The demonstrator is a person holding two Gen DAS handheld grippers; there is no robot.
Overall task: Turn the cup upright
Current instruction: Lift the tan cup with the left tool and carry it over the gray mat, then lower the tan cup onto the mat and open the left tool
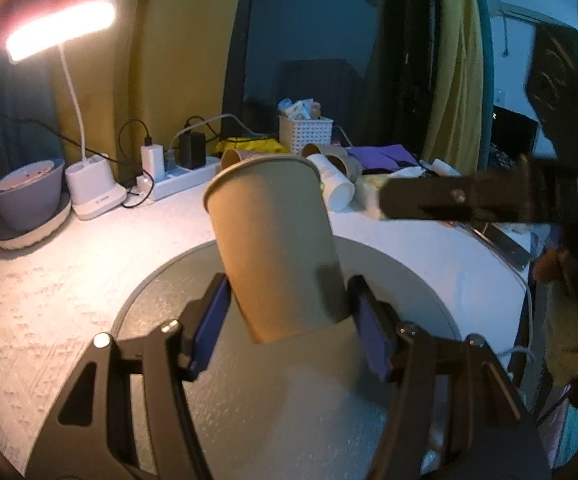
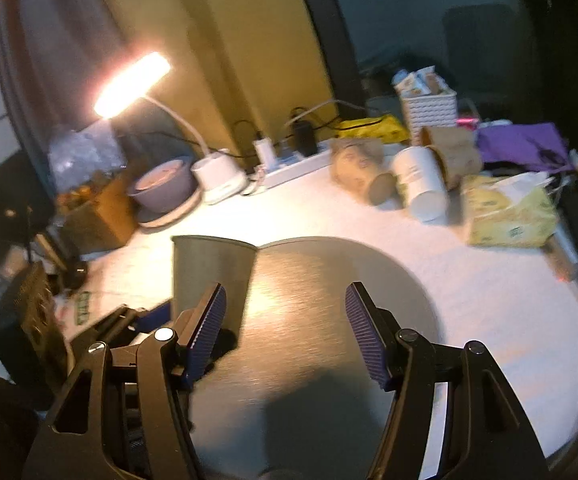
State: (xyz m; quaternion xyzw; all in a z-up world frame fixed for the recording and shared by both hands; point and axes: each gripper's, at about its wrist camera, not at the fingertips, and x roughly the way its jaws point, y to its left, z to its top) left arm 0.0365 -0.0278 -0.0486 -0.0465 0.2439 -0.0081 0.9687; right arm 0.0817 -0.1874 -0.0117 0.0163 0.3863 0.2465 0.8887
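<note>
A tan paper cup point(image 1: 277, 240) stands mouth-up, tilted slightly, on a round grey mat point(image 1: 401, 280). My left gripper point(image 1: 289, 320) has its blue pads on both sides of the cup's lower part, seemingly shut on it. In the right wrist view the same cup point(image 2: 209, 272) stands at the mat's left edge point(image 2: 329, 320), with the left gripper's blue pad point(image 2: 153, 318) beside it. My right gripper point(image 2: 285, 332) is open and empty over the mat, right of the cup. It also shows in the left wrist view point(image 1: 449, 200) as a dark blurred shape.
Several paper cups point(image 2: 421, 176) lie on their sides at the table's back. A lit desk lamp point(image 1: 89, 188), power strip point(image 1: 177, 180), purple bowl point(image 1: 29, 196), white basket point(image 1: 305, 132) and tissue pack point(image 2: 509, 216) line the back and right.
</note>
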